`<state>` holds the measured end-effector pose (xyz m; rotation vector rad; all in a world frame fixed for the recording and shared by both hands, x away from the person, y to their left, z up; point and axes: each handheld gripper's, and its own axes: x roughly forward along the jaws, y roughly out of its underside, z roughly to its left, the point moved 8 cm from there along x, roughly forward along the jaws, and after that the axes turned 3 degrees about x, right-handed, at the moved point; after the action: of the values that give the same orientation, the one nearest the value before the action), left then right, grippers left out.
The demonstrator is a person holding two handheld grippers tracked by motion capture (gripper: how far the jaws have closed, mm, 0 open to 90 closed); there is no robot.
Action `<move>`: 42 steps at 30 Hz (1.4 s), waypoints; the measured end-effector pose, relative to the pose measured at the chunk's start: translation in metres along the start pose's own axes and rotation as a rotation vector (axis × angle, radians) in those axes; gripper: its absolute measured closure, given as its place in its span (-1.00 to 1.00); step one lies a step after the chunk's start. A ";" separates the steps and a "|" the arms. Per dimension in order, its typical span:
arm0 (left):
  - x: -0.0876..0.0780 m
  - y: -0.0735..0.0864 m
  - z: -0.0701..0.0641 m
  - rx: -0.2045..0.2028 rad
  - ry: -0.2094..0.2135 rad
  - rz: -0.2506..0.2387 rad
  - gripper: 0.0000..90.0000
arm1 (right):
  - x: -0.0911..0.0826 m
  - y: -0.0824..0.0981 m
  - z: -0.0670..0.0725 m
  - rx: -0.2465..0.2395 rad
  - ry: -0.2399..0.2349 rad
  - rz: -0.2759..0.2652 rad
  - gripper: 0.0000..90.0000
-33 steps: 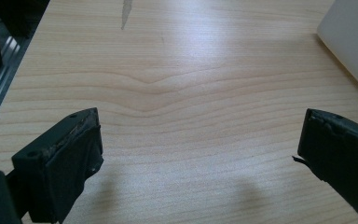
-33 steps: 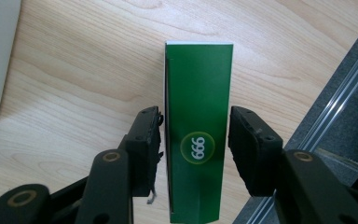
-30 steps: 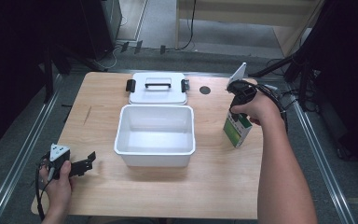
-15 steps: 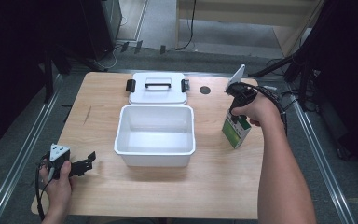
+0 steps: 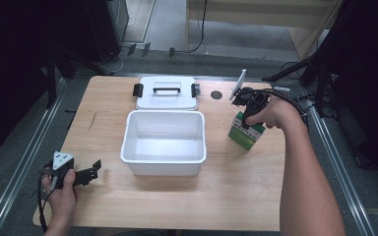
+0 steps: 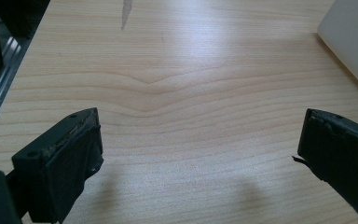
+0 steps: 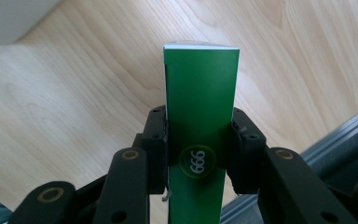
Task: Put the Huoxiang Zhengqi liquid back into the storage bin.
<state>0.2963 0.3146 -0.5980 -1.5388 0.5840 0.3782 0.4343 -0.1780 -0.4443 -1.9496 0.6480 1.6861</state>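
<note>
Green box (image 7: 200,116) clamped between the right gripper (image 7: 199,140) jaws, pads pressed on both long sides, over the wooden table (image 5: 256,187) near its right edge. White bin (image 5: 163,142) well to that gripper's left; lid (image 5: 166,92) with black handle beyond the bin. Left gripper (image 6: 200,154) low over the table's near-left corner, jaws spread wide, nothing between them, bin corner off to its right.
</note>
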 end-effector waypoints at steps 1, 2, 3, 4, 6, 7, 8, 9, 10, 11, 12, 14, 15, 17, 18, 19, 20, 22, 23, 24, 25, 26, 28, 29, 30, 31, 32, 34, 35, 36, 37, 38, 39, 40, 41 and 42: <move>0.000 0.000 0.000 -0.001 0.000 -0.001 -0.99 | -0.002 -0.001 0.002 -0.020 -0.005 -0.013 0.45; 0.000 0.000 0.000 -0.002 0.001 -0.002 -0.99 | -0.005 -0.002 0.004 -0.036 -0.012 -0.025 0.45; 0.000 0.000 0.000 -0.002 0.001 -0.001 -0.99 | -0.007 -0.003 0.005 -0.061 -0.017 -0.035 0.45; 0.000 0.000 0.000 -0.002 0.001 -0.002 -0.99 | -0.008 -0.004 0.008 -0.082 -0.028 -0.048 0.45; 0.000 0.000 0.000 -0.002 0.002 -0.001 -0.99 | -0.010 -0.004 0.009 -0.109 -0.034 -0.054 0.45; 0.000 0.000 0.000 -0.002 0.002 -0.002 -0.99 | -0.012 -0.004 0.012 -0.136 -0.044 -0.063 0.45; 0.000 0.000 0.000 -0.002 0.001 -0.002 -0.99 | -0.015 -0.003 0.018 -0.203 -0.062 -0.077 0.45; 0.000 0.000 0.000 -0.002 0.001 -0.002 -0.99 | -0.016 -0.003 0.020 -0.218 -0.069 -0.078 0.45; 0.000 0.000 0.000 -0.003 0.001 -0.002 -0.99 | -0.018 -0.002 0.022 -0.240 -0.077 -0.077 0.45; 0.000 0.000 0.000 -0.003 0.001 -0.002 -0.99 | -0.018 -0.002 0.022 -0.240 -0.077 -0.077 0.45; 0.000 0.000 0.000 -0.002 0.001 -0.002 -0.99 | -0.022 -0.002 0.024 -0.273 -0.073 -0.079 0.45; 0.000 0.000 0.000 -0.002 0.000 -0.002 -0.99 | -0.027 -0.001 0.025 -0.301 -0.066 -0.086 0.45; 0.000 0.000 0.000 -0.001 -0.001 -0.002 -0.99 | -0.030 -0.001 0.025 -0.307 -0.065 -0.092 0.45; 0.000 0.000 0.000 0.000 0.000 0.000 -0.99 | -0.035 -0.001 0.026 -0.320 -0.067 -0.108 0.45; 0.000 0.000 0.000 0.001 -0.001 0.001 -0.99 | -0.040 0.000 0.027 -0.326 -0.070 -0.114 0.45; 0.000 0.000 0.000 0.002 -0.001 0.002 -0.99 | -0.043 0.000 0.027 -0.323 -0.071 -0.115 0.45; 0.000 0.000 0.000 0.002 -0.002 0.002 -0.99 | -0.048 -0.001 0.027 -0.330 -0.070 -0.122 0.45; 0.000 0.000 0.000 0.003 -0.002 0.002 -0.99 | -0.054 -0.001 0.029 -0.335 -0.064 -0.128 0.45; 0.000 0.000 0.000 0.003 -0.003 0.002 -0.99 | -0.058 -0.002 0.029 -0.339 -0.056 -0.126 0.45; 0.000 0.000 0.000 0.005 -0.003 0.002 -0.99 | -0.061 -0.002 0.029 -0.346 -0.050 -0.126 0.45; 0.000 0.000 0.000 0.005 -0.002 0.002 -0.99 | -0.065 -0.003 0.029 -0.348 -0.046 -0.124 0.45; 0.000 0.000 0.000 0.005 -0.002 0.002 -0.99 | -0.069 -0.005 0.030 -0.357 -0.042 -0.127 0.45; 0.000 0.000 0.000 0.001 0.000 0.001 -0.99 | -0.076 -0.007 0.031 -0.361 -0.042 -0.134 0.45; 0.000 0.000 0.000 0.002 0.000 0.001 -0.99 | -0.080 -0.008 0.032 -0.362 -0.042 -0.135 0.45; 0.000 0.000 0.000 0.002 0.000 0.001 -0.99 | -0.083 -0.009 0.033 -0.365 -0.041 -0.137 0.45; 0.000 0.000 0.000 0.001 0.000 0.001 -0.99 | -0.087 -0.012 0.034 -0.372 -0.043 -0.143 0.44; 0.000 0.000 0.000 0.001 0.001 0.003 -0.99 | -0.090 -0.014 0.036 -0.374 -0.043 -0.146 0.45; 0.000 0.000 0.000 0.001 0.001 0.002 -0.99 | -0.093 -0.015 0.036 -0.375 -0.040 -0.150 0.45; 0.000 0.000 0.000 0.001 0.001 0.003 -0.99 | -0.099 -0.020 0.040 -0.386 -0.033 -0.155 0.45; 0.000 0.000 0.000 0.001 0.001 0.003 -0.99 | -0.102 -0.022 0.042 -0.391 -0.031 -0.155 0.45; 0.000 0.000 0.000 0.001 0.001 0.003 -0.99 | -0.105 -0.025 0.043 -0.404 -0.031 -0.159 0.45; 0.000 0.000 0.000 0.002 0.001 0.003 -0.99 | -0.107 -0.027 0.045 -0.407 -0.034 -0.157 0.45; 0.000 0.000 0.000 0.002 0.001 0.003 -0.99 | -0.110 -0.029 0.047 -0.413 -0.032 -0.157 0.45; 0.000 0.000 0.000 0.002 0.001 0.003 -0.99 | -0.112 -0.031 0.049 -0.418 -0.030 -0.159 0.44; 0.000 0.000 0.000 0.002 0.001 0.003 -0.99 | -0.114 -0.033 0.050 -0.421 -0.029 -0.159 0.45; 0.000 0.000 0.000 0.001 0.001 0.001 -0.99 | -0.117 -0.035 0.052 -0.424 -0.028 -0.159 0.44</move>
<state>0.2964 0.3146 -0.5982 -1.5374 0.5857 0.3784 0.4015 -0.1128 -0.3335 -2.1848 0.1204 1.8569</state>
